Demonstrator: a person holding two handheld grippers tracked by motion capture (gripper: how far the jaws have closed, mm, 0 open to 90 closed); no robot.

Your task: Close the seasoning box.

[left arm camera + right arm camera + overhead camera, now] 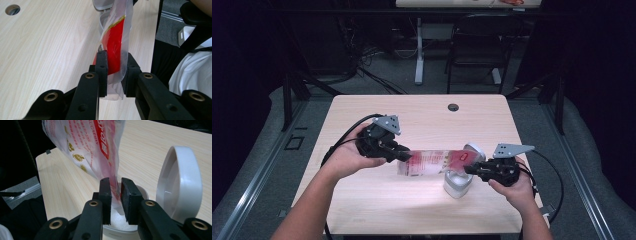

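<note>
Table [377, 210] first: a pale wooden top with a small round cable hole [453, 107] near its far edge, and the work going on over its right half. Next in size is the clear plastic bag [437, 162] with red printing, stretched nearly level between the two tools and raised above the wood. Below its right end stands a white canister [457, 184] with its hinged lid [180, 182] flipped up and open; white granules already lie inside it. The left gripper [115, 72] has its jaws pinching the bag's closed bottom end, the film squeezed flat between them. The right gripper [115, 195] pinches the bag near its mouth, jaws pressed onto the plastic directly above the canister's opening. Judging from this, the step in hand is pouring the bag's contents into the canister. The next move seems to call for lifting the left end higher while keeping the mouth steady over the opening, so the granules slide down without spilling onto the wood.
</note>
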